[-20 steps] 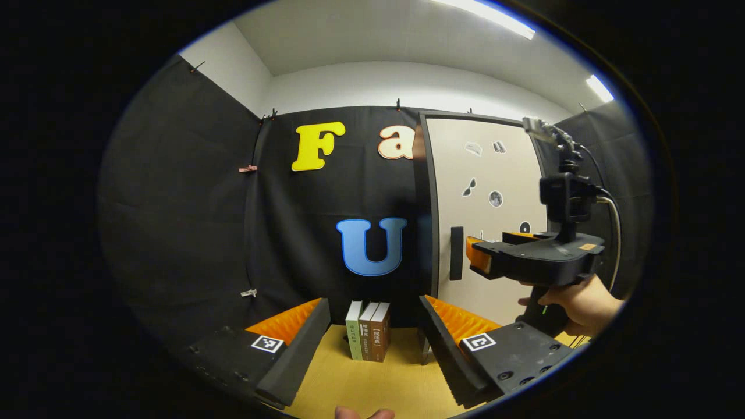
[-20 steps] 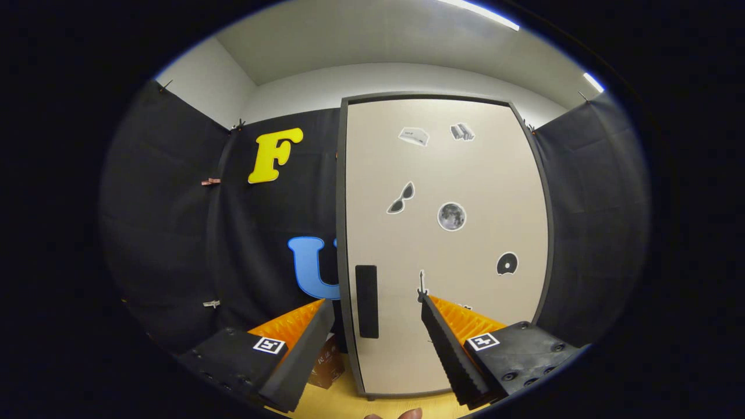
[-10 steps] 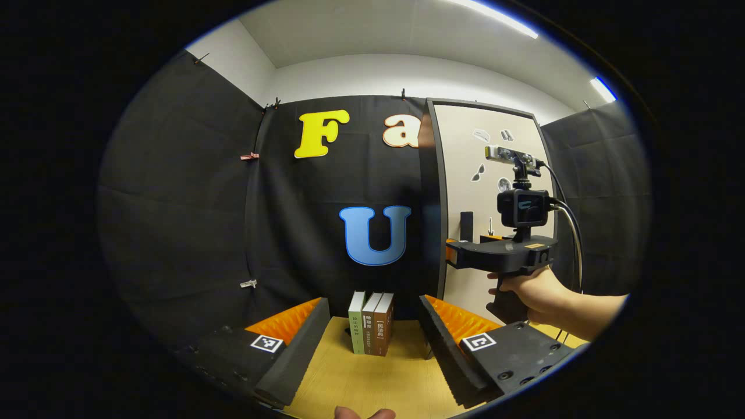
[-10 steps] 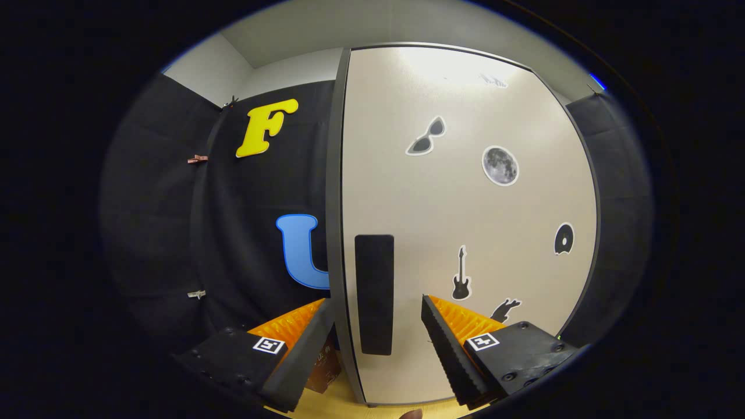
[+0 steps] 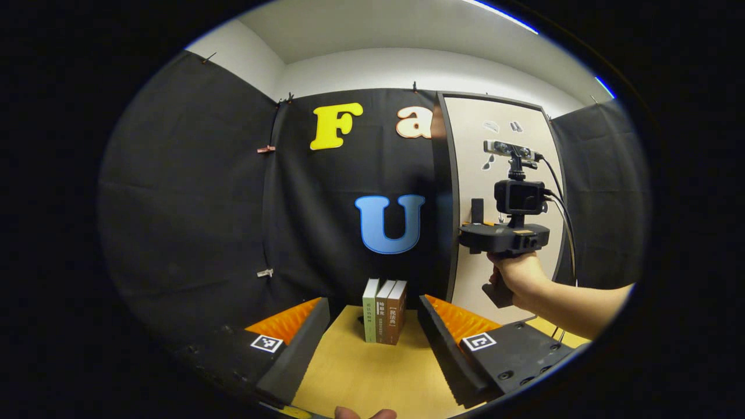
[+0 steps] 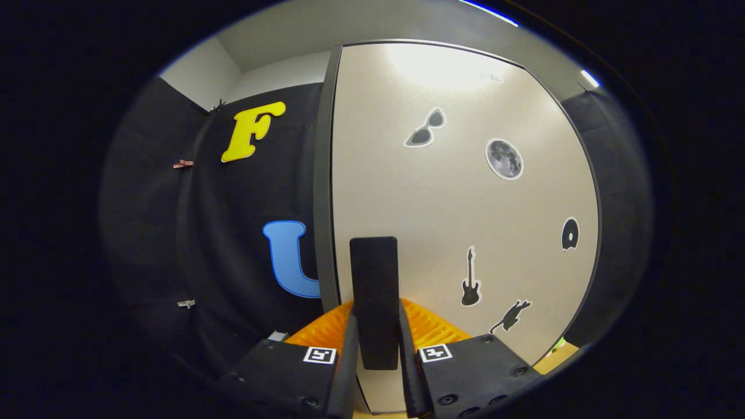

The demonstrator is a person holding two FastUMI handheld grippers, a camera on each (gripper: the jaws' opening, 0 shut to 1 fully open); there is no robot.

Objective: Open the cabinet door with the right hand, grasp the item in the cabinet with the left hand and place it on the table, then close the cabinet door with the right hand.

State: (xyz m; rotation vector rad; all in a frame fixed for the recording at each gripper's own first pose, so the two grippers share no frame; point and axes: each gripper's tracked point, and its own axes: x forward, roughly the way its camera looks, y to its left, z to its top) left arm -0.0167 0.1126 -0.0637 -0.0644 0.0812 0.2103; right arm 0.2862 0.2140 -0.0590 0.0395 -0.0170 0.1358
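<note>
The cabinet door [image 6: 460, 192] stands shut, its dark upright handle [image 6: 374, 299] near the door's left edge, low down. The right gripper [image 6: 375, 355] is clenched on that handle, one finger pressing each side of its lower part. In the left gripper view, a hand [image 5: 515, 273] holds the right gripper [image 5: 472, 235] up against the door [image 5: 497, 192] at the handle [image 5: 476, 210]. The left gripper [image 5: 372, 326] hangs released above the table [image 5: 361, 378], its fingers spread wide apart with nothing between them. Ahead of it, three books [image 5: 384, 311] stand upright side by side at the table's far edge, just left of the cabinet. Stickers [image 6: 505, 158] dot the door's pale face.
</note>
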